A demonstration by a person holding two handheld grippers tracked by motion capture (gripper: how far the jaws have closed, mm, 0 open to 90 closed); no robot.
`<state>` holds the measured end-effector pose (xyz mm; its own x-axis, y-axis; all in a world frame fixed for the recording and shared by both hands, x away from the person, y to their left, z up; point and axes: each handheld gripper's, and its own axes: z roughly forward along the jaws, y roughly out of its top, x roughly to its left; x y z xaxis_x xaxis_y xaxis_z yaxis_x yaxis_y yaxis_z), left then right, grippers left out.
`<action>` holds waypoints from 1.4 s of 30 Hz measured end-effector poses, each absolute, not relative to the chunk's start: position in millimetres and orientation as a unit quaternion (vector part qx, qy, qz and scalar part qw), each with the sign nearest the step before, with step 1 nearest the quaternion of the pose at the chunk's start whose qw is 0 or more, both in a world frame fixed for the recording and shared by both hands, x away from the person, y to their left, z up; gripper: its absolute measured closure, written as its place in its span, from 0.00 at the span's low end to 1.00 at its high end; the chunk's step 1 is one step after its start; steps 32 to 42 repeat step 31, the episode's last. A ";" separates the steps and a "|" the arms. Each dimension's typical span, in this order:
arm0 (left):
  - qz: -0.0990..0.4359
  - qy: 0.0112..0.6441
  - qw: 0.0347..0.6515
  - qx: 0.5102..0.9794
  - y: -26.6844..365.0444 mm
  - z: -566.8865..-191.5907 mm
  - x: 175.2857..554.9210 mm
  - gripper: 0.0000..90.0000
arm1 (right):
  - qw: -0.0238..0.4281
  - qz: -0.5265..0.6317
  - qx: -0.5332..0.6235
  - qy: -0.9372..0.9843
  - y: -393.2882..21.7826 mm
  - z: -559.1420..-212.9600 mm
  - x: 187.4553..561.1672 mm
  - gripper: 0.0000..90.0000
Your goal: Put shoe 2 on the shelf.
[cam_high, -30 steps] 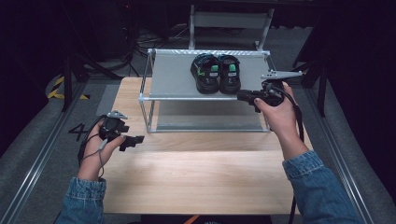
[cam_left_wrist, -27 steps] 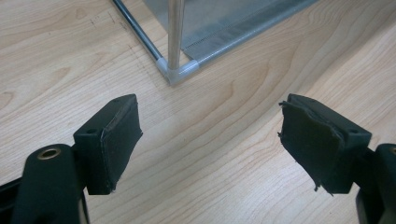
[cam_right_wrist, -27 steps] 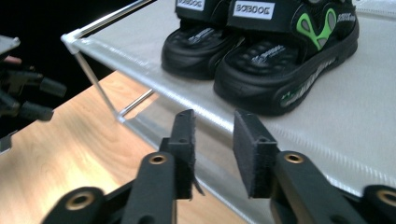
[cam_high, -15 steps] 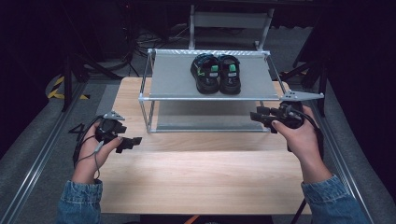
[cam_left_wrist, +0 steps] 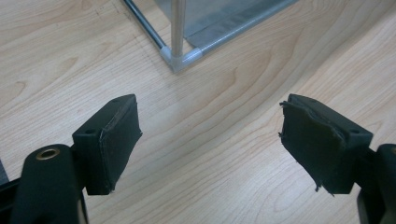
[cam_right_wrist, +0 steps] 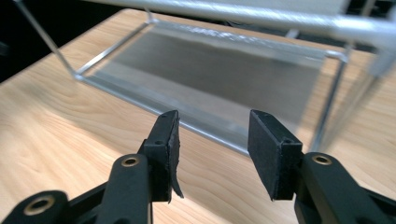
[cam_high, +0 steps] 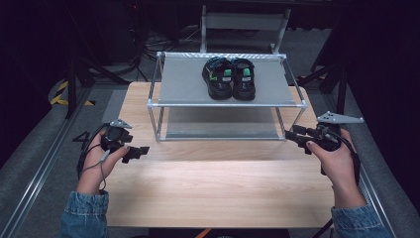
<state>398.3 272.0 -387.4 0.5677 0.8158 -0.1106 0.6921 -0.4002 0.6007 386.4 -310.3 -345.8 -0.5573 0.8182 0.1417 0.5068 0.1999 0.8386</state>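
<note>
High view: a pair of black sandals (cam_high: 229, 77) with green patches sat on the top shelf of a metal rack (cam_high: 163, 79), on a wooden table (cam_high: 218, 193). The left gripper (cam_high: 137, 151) hovered near the rack's front left leg; the right gripper (cam_high: 292, 134) hung beside its front right corner.

Left gripper view: its jaws stood wide apart over bare wood, facing the rack's corner foot (cam_left_wrist: 180, 56).

Right gripper view: its jaws were parted, holding nothing, before the lower shelf (cam_right_wrist: 210, 70).

I work in a dark lab or studio: black drapes, cables (cam_high: 163, 42) on the grey floor (cam_high: 44, 144), hazard tape (cam_high: 62, 94), a wooden table (cam_high: 218, 188).
</note>
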 end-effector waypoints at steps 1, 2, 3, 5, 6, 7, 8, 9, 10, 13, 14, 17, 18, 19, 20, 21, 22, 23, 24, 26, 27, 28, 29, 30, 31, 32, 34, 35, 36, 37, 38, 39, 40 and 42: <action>0.098 0.454 0.304 0.832 272.7 -387.9 398.8 0.22 | 0.171 0.456 0.441 0.754 -313.7 -348.9 386.2 0.60; 0.098 0.455 0.303 0.831 273.0 -388.9 399.1 0.22 | 0.166 0.457 0.447 0.751 -316.7 -352.1 386.0 0.60; 0.098 0.455 0.302 0.832 273.8 -389.5 399.7 0.22 | 0.160 0.460 0.449 0.749 -319.6 -355.6 386.2 0.59; 0.098 0.458 0.299 0.831 274.3 -390.8 400.2 0.22 | 0.152 0.462 0.455 0.746 -323.8 -362.2 386.2 0.58; 0.096 0.460 0.298 0.831 274.3 -391.9 400.5 0.22 | 0.151 0.462 0.457 0.745 -325.1 -364.4 386.2 0.57; 0.098 0.462 0.298 0.830 274.1 -393.1 401.0 0.22 | 0.146 0.461 0.463 0.743 -326.6 -367.6 385.9 0.57; 0.097 0.461 0.295 0.831 273.8 -394.6 401.8 0.22 | 0.150 0.458 0.462 0.744 -328.2 -370.8 386.6 0.56; 0.097 0.460 0.293 0.833 273.6 -395.4 402.3 0.22 | 0.146 0.458 0.466 0.743 -329.5 -373.7 386.7 0.55; 0.094 0.461 0.293 0.832 272.9 -396.7 402.5 0.22 | 0.152 0.454 0.463 0.746 -331.0 -376.1 387.6 0.54; 0.091 0.461 0.290 0.834 271.8 -399.4 403.7 0.22 | 0.158 0.440 0.461 0.754 -333.6 -384.4 389.4 0.52; 0.090 0.461 0.287 0.835 271.7 -399.8 403.9 0.22 | 0.159 0.437 0.460 0.756 -334.3 -386.8 389.8 0.51; 0.092 0.462 0.287 0.834 272.1 -400.8 404.5 0.22 | 0.155 0.430 0.465 0.758 -338.1 -396.2 390.5 0.51; 0.093 0.463 0.287 0.834 272.2 -401.0 404.6 0.22 | 0.155 0.429 0.467 0.757 -339.3 -399.2 390.9 0.51; 0.094 0.463 0.286 0.833 272.2 -401.1 404.7 0.22 | 0.158 0.424 0.468 0.759 -340.7 -402.7 391.6 0.51; 0.092 0.465 0.286 0.833 272.0 -401.3 404.8 0.22 | 0.160 0.422 0.468 0.759 -341.3 -404.6 391.9 0.50; 0.091 0.464 0.285 0.834 272.0 -401.5 404.9 0.22 | 0.162 0.417 0.470 0.760 -342.1 -407.2 392.1 0.50; 0.091 0.464 0.283 0.834 272.0 -401.7 405.0 0.22 | 0.164 0.414 0.471 0.762 -343.0 -410.0 392.4 0.50; 0.091 0.466 0.282 0.834 272.1 -402.3 405.2 0.22 | 0.162 0.412 0.472 0.763 -343.6 -412.7 392.6 0.50; 0.088 0.466 0.280 0.835 272.3 -402.6 405.6 0.21 | 0.161 0.409 0.472 0.764 -344.3 -415.2 393.1 0.50; 0.091 0.470 0.275 0.834 272.8 -403.7 406.0 0.21 | 0.165 0.397 0.476 0.767 -346.2 -420.5 394.4 0.50; 0.091 0.470 0.275 0.834 272.8 -403.7 406.0 0.21 | 0.165 0.397 0.476 0.767 -346.2 -420.5 394.4 0.50; 0.089 0.471 0.275 0.834 273.3 -404.0 405.9 0.21 | 0.166 0.395 0.479 0.766 -347.2 -422.3 394.8 0.50; 0.089 0.471 0.275 0.834 273.3 -404.0 405.9 0.21 | 0.166 0.395 0.479 0.766 -347.2 -422.3 394.8 0.50; 0.088 0.471 0.275 0.833 273.5 -404.0 405.6 0.21 | 0.164 0.396 0.480 0.766 -347.4 -422.9 395.0 0.50; 0.088 0.470 0.274 0.834 274.2 -403.9 405.5 0.20 | 0.164 0.395 0.480 0.765 -347.5 -423.2 395.2 0.49; 0.088 0.470 0.274 0.834 274.2 -403.9 405.5 0.20 | 0.164 0.395 0.480 0.765 -347.5 -423.2 395.2 0.49; 0.088 0.470 0.274 0.834 274.2 -403.9 405.5 0.20 | 0.164 0.395 0.480 0.765 -347.5 -423.2 395.2 0.49; 0.088 0.470 0.274 0.834 274.2 -403.9 405.5 0.20 | 0.164 0.395 0.480 0.765 -347.5 -423.2 395.2 0.49; 0.088 0.470 0.274 0.834 274.2 -403.9 405.5 0.20 | 0.164 0.395 0.480 0.765 -347.5 -423.2 395.2 0.49; 0.088 0.470 0.274 0.834 274.2 -403.9 405.5 0.20 | 0.164 0.395 0.480 0.765 -347.5 -423.2 395.2 0.49; 0.088 0.470 0.274 0.834 274.2 -403.9 405.5 0.20 | 0.164 0.395 0.480 0.765 -347.5 -423.2 395.2 0.49; 0.088 0.470 0.274 0.834 274.2 -403.9 405.5 0.20 | 0.164 0.395 0.480 0.765 -347.5 -423.2 395.2 0.49; 0.088 0.470 0.274 0.834 274.2 -403.9 405.5 0.20 | 0.164 0.395 0.480 0.765 -347.5 -423.2 395.2 0.49; 0.088 0.470 0.274 0.834 274.2 -403.9 405.5 0.20 | 0.164 0.395 0.480 0.765 -347.5 -423.2 395.2 0.49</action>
